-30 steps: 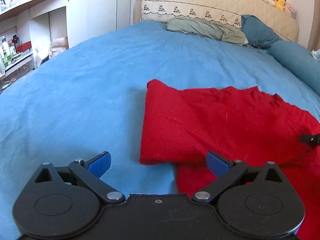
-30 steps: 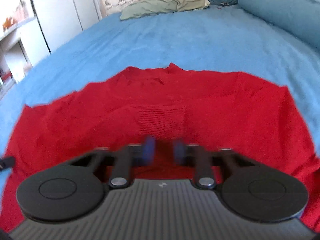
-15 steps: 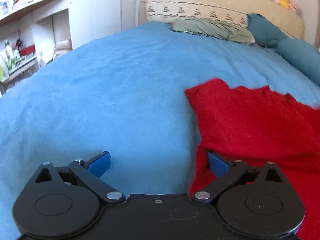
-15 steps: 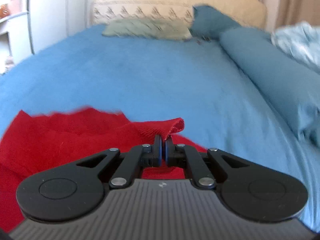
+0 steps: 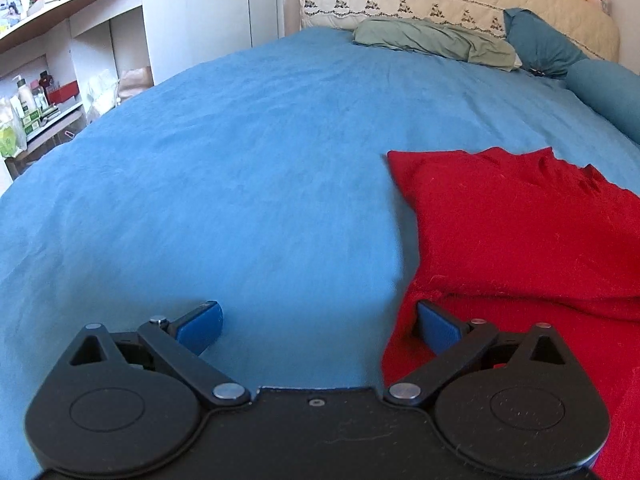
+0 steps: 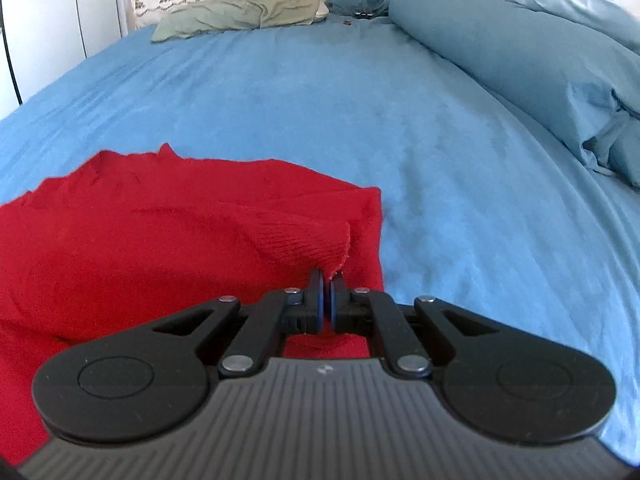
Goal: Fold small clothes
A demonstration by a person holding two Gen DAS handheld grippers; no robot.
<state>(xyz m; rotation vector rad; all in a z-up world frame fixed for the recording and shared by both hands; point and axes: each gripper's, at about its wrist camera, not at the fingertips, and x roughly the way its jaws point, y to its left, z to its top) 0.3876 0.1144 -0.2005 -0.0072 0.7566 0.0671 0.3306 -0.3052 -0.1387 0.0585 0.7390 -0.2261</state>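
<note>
A red knit sweater point(image 5: 520, 232) lies partly folded on the blue bedspread point(image 5: 240, 160). In the left wrist view it fills the right side. My left gripper point(image 5: 318, 322) is open and empty, low over the bed, its right finger at the sweater's left edge. In the right wrist view the sweater point(image 6: 140, 240) covers the lower left. My right gripper point(image 6: 327, 292) is shut on the ribbed cuff of a sleeve point(image 6: 304, 244), held just above the sweater's right edge.
Pillows and a green cloth point(image 5: 432, 40) lie at the headboard. A rolled blue duvet point(image 6: 520, 60) runs along the bed's right side. White shelves with bottles point(image 5: 36, 96) stand left of the bed.
My right gripper closed on the sleeve cuff and carried it to the right across the sweater. The left gripper shifted left, so the sweater now sits further right in its view.
</note>
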